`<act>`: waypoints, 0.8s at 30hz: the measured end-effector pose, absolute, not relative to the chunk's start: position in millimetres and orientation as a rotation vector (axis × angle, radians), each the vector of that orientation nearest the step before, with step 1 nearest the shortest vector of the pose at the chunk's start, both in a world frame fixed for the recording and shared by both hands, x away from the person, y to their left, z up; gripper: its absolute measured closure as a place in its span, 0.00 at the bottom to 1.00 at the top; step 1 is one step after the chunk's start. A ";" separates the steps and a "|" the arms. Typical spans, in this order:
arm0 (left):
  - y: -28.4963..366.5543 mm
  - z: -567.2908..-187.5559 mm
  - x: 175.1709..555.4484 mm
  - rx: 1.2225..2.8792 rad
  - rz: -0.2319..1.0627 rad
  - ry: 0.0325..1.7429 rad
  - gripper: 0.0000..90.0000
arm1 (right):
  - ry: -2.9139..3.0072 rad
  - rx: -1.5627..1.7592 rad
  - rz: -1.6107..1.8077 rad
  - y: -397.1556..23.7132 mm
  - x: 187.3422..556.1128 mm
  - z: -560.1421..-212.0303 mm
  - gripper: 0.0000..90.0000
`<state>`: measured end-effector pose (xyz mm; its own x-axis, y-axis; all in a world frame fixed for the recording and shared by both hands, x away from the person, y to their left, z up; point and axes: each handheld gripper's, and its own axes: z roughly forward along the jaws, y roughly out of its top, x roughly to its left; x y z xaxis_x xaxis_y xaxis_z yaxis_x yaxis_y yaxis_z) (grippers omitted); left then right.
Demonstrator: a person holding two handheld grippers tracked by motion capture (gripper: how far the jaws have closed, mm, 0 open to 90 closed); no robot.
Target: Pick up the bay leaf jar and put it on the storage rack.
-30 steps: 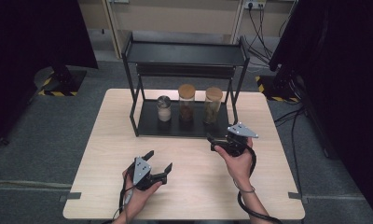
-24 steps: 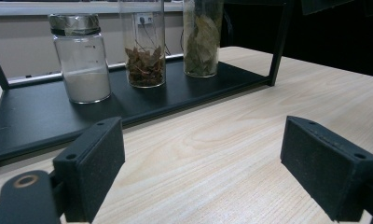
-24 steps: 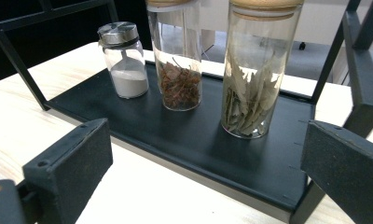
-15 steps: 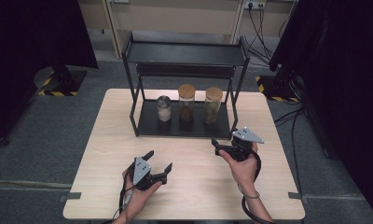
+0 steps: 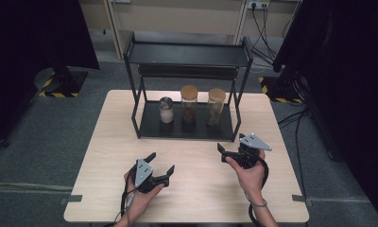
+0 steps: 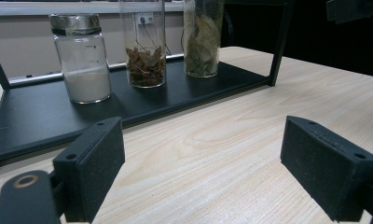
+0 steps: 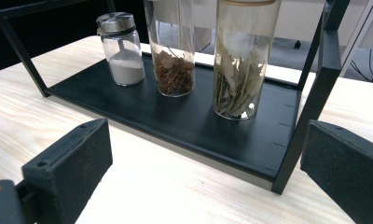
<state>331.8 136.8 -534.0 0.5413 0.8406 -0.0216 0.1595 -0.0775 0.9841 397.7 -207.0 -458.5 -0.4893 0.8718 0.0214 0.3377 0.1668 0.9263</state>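
Withdrawing toward the frame's lower right, right gripper (image 5: 232,153) stood apart-jawed and empty beside left gripper (image 5: 159,171), likewise apart; jars (image 5: 188,104) left shelved.

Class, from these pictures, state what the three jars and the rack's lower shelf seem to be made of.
Jars: clear glass by the look, contents visible; plastic is possible. Lower shelf: probably matt black painted metal, thin and flat. Short jar's lid: shiny, likely metal.

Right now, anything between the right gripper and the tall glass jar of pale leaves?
Partly: the black rack's front right post stands just right of the path. Right gripper open; tall leaf jar otherwise unobstructed over bare table.
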 end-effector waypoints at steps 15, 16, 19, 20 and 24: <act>136.7 -534.0 331.7 1.574 0.706 0.878 0.15 | 1.915 1.143 1.307 -213.2 384.9 -465.9 0.03; 136.7 -534.0 331.7 1.574 0.706 0.878 0.15 | 1.914 1.144 1.307 -213.8 384.2 -466.5 0.03; 136.8 -534.0 331.7 1.573 0.706 0.878 0.15 | 1.910 1.146 1.305 -216.0 381.6 -468.1 0.03; 136.9 -534.0 331.7 1.573 0.706 0.878 0.15 | 1.910 1.147 1.305 -216.6 381.2 -468.5 0.03; 136.7 -534.0 331.6 1.573 0.707 0.877 0.15 | 1.907 1.155 1.302 -219.9 378.1 -470.6 0.03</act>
